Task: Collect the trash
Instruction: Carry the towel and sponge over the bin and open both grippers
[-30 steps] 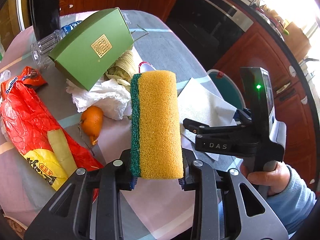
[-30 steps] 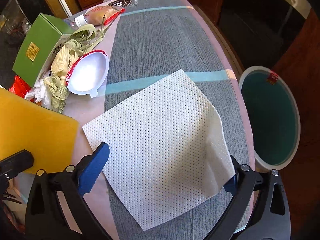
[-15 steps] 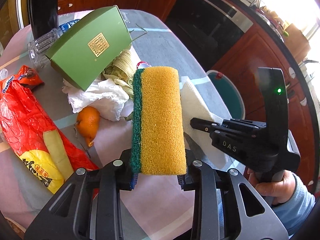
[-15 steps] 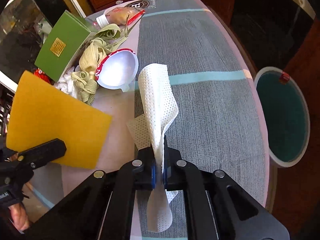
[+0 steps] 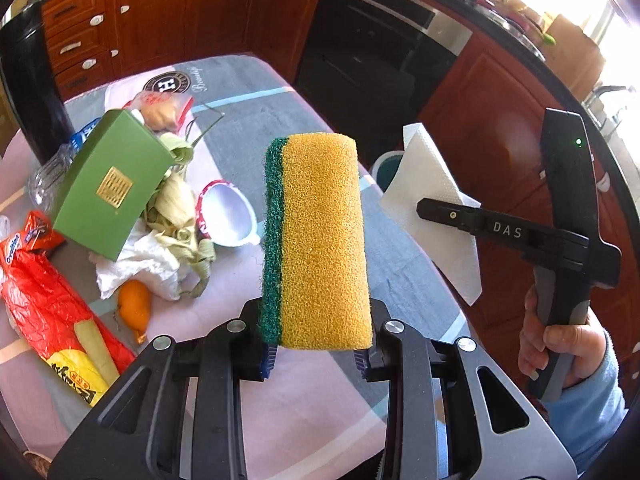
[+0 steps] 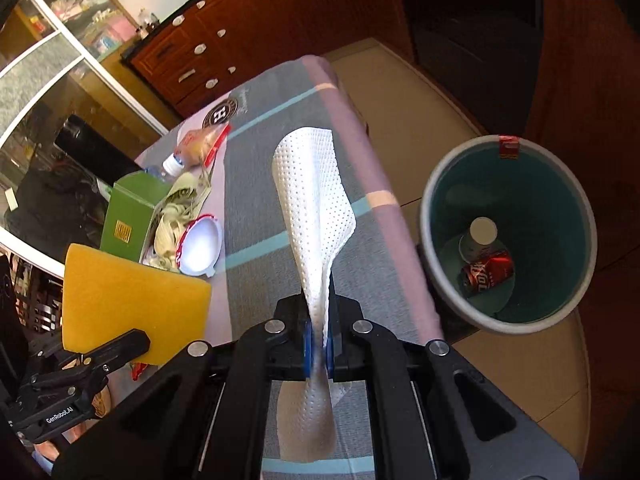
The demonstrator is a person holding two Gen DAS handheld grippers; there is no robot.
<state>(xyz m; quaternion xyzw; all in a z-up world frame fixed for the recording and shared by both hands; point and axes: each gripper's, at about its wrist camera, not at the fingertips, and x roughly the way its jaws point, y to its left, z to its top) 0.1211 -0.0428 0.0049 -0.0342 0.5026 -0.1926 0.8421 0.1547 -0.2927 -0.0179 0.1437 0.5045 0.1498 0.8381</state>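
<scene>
Your kitchen table (image 6: pixel 280 152) is cluttered at its far left, and the bin (image 6: pixel 508 322) stands on the floor to its right. Your right gripper (image 6: pixel 318 350) is clamped tight on the paper towel (image 6: pixel 316 208), lifted clear; your left gripper (image 5: pixel 314 354) pinches the sponge (image 5: pixel 320 240), part-open. I'd say you're carrying: next, swing the towel right over the bin and release.

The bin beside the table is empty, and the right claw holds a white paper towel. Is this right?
Not quite. The right wrist view shows that the bin already holds a red can and a paper cup. The rest is right: the right claw holds the white paper towel.
</scene>
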